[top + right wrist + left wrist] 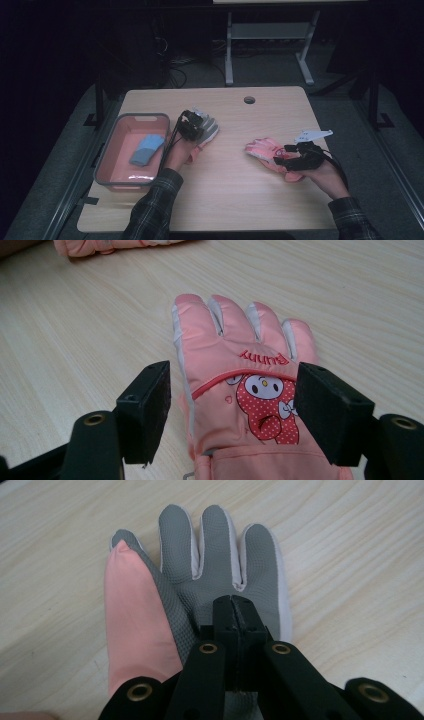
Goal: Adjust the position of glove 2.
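A glove with a grey dotted palm (220, 560) and a pink thumb lies palm up on the wooden table (235, 190). My left gripper (235, 605) has its jaws closed together on the middle of that palm. From above, that gripper (199, 125) and glove (209, 129) sit just right of a bin. A second pink glove (240, 375), printed with a bunny and red lettering, lies back up at the right (262, 149). My right gripper (237, 410) stands open over its cuff end, one pad on each side and neither touching it; from above that gripper (281, 159) points left.
A grey-rimmed pink bin (107, 155) stands at the table's left with a blue folded cloth (147, 149) inside. A round cable hole (249, 100) sits near the far edge. White desk legs (229, 55) stand on the floor behind the table.
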Demonstrator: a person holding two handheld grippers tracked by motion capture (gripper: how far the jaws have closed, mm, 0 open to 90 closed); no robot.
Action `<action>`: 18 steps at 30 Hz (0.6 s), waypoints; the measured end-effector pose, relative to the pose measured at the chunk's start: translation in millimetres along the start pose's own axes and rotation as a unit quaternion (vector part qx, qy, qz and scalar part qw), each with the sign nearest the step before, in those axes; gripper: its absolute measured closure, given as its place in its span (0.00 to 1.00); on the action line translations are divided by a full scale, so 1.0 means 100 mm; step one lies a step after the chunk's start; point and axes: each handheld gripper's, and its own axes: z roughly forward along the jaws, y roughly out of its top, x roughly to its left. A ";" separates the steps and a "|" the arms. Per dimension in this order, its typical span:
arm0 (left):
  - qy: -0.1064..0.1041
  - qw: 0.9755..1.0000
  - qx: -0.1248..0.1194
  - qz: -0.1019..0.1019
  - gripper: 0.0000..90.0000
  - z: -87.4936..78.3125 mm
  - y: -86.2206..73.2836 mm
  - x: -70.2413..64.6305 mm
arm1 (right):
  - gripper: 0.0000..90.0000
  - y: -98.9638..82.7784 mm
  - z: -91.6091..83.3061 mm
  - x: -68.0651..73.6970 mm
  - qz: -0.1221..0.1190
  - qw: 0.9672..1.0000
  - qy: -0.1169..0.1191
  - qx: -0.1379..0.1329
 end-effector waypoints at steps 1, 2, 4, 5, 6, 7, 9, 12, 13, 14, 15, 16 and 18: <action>-0.003 1.000 0.008 -0.002 1.00 0.03 -0.01 0.00 | 0.34 0.00 0.00 0.00 -0.001 1.000 0.000 -0.001; -0.006 1.000 0.011 -0.004 1.00 0.05 -0.02 0.00 | 0.34 0.00 0.00 0.00 -0.002 1.000 0.000 0.000; -0.010 1.000 0.017 -0.001 1.00 0.07 -0.02 -0.02 | 0.34 0.00 0.00 0.00 -0.002 1.000 0.000 0.001; -0.012 1.000 0.019 0.005 1.00 0.07 -0.02 -0.04 | 0.34 0.00 0.01 0.00 -0.002 1.000 0.000 0.001; -0.016 1.000 0.019 0.005 1.00 0.07 -0.01 -0.06 | 0.34 0.00 0.01 0.01 -0.002 1.000 0.001 0.001; -0.023 0.999 0.021 0.008 1.00 0.06 -0.01 -0.08 | 0.34 0.00 0.01 0.01 -0.002 1.000 0.001 0.002; -0.038 0.999 0.022 0.012 1.00 0.05 0.00 -0.13 | 0.34 0.00 0.01 0.01 -0.003 1.000 0.001 0.002; -0.052 0.998 0.023 0.015 1.00 0.03 0.01 -0.22 | 0.34 0.00 0.01 0.01 -0.003 1.000 0.000 0.002; -0.057 0.998 0.022 0.018 1.00 0.03 0.01 -0.26 | 0.34 0.01 0.01 0.02 -0.002 1.000 0.000 0.001; -0.063 0.997 0.022 0.027 1.00 0.03 0.02 -0.34 | 0.34 0.01 0.00 0.01 -0.003 1.000 0.000 0.001; -0.063 0.997 0.022 0.027 1.00 0.03 0.02 -0.34 | 0.34 0.01 0.00 0.01 -0.003 1.000 0.000 0.001; -0.066 0.997 0.020 0.030 1.00 0.03 0.02 -0.39 | 0.34 0.01 0.00 0.02 -0.003 1.000 -0.001 0.001; -0.073 0.996 0.021 0.040 1.00 0.03 0.04 -0.48 | 0.34 0.01 0.00 0.02 -0.003 1.000 0.000 0.000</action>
